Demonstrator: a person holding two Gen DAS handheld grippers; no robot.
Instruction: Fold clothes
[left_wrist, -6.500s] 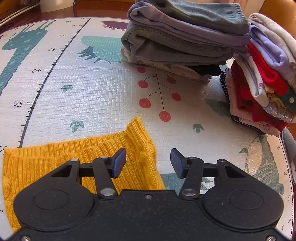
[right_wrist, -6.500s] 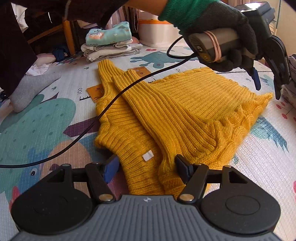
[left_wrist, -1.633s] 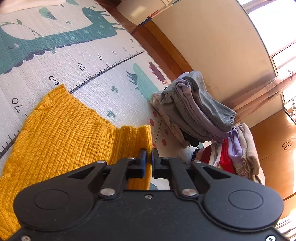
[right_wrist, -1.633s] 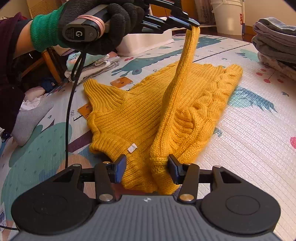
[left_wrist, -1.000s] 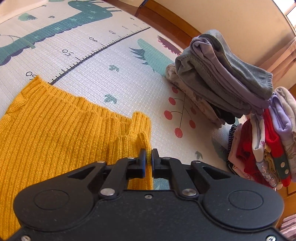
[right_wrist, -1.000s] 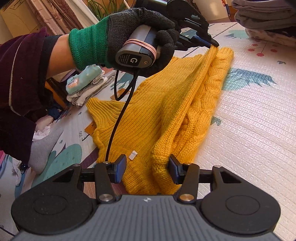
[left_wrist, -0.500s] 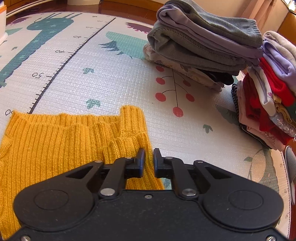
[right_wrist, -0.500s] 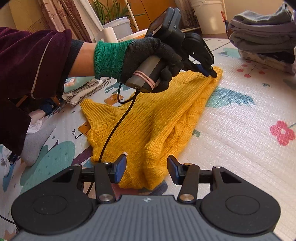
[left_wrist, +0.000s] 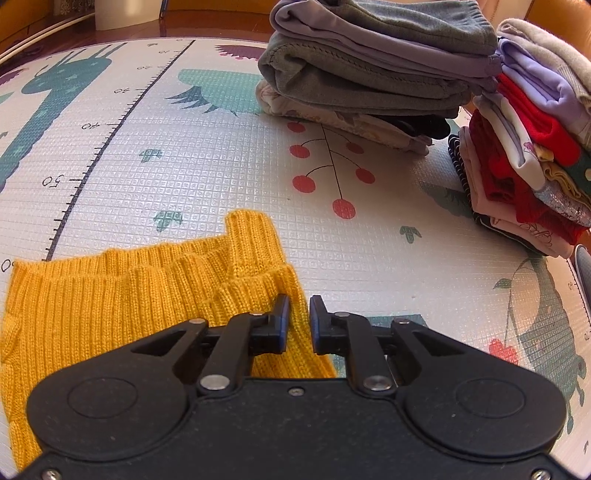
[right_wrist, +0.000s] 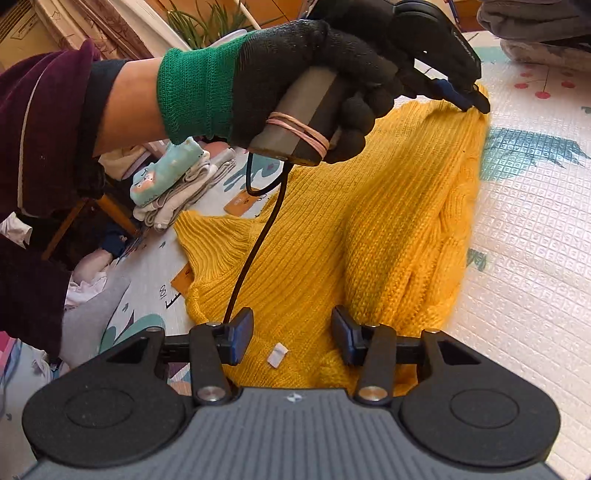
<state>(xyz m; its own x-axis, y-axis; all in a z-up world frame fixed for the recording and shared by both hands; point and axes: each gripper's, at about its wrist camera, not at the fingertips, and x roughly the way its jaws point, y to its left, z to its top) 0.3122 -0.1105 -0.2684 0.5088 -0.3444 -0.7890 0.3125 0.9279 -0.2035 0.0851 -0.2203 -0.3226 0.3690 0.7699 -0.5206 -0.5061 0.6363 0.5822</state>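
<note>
sweater: a yellow knit sweater (right_wrist: 373, 206) is seen lying on the play mat (left_wrist: 207, 147), with one side turned in over the body and a sleeve cuff (left_wrist: 251, 236) poking out past the hem.
left gripper: the left gripper (left_wrist: 299, 317) is held low at the hem corner; a narrow gap is seen between the fingers, and knit shows in that gap, yet nothing appears pinched. it reads as released.
right gripper: the right gripper (right_wrist: 291, 332) is spread wide above the shoulder end, beside a small white label (right_wrist: 277, 354); nothing is gripped.
done so far: one lengthwise fold is judged laid.
left to do: the other side and the end-to-end fold are judged outstanding, then stacking.
finished work: two stacks of folded clothes (left_wrist: 373, 70) are seen well apart from the sweater.
</note>
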